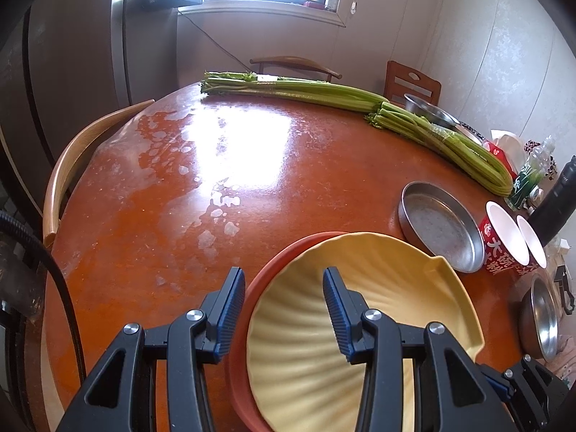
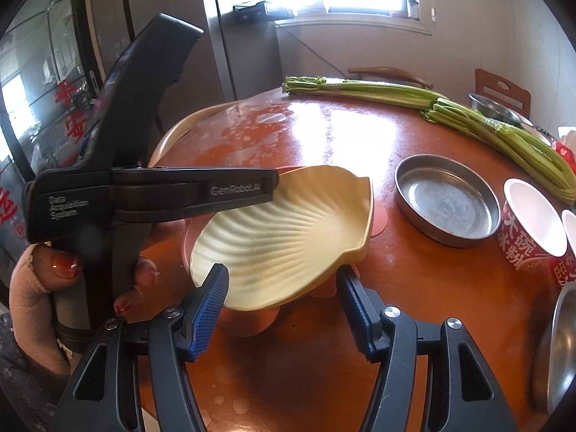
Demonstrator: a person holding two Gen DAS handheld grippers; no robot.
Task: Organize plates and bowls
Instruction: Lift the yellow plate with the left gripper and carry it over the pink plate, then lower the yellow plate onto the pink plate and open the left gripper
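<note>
1. Yellow shell plate [image 2: 284, 230]: scalloped and ribbed, lying on an orange plate [image 1: 288, 252] near the table's [image 1: 162, 198] front edge, its long axis running from the left gripper toward the steel pan [image 2: 446, 198].
2. Left gripper [image 1: 280, 306]: jaws part open astride the stacked rims, one pad inside the shell plate, one outside the orange rim; pressing or not cannot be told.
3. Right gripper [image 2: 284, 306]: jaws part open, the shell plate's near rim between them, contact uncertain. Both hands equally near.
4. Writing: "GenRobot.AI", "Data Acquisition System" on the left gripper's body; "大碗" on a red paper bowl [image 2: 529, 223].
</note>
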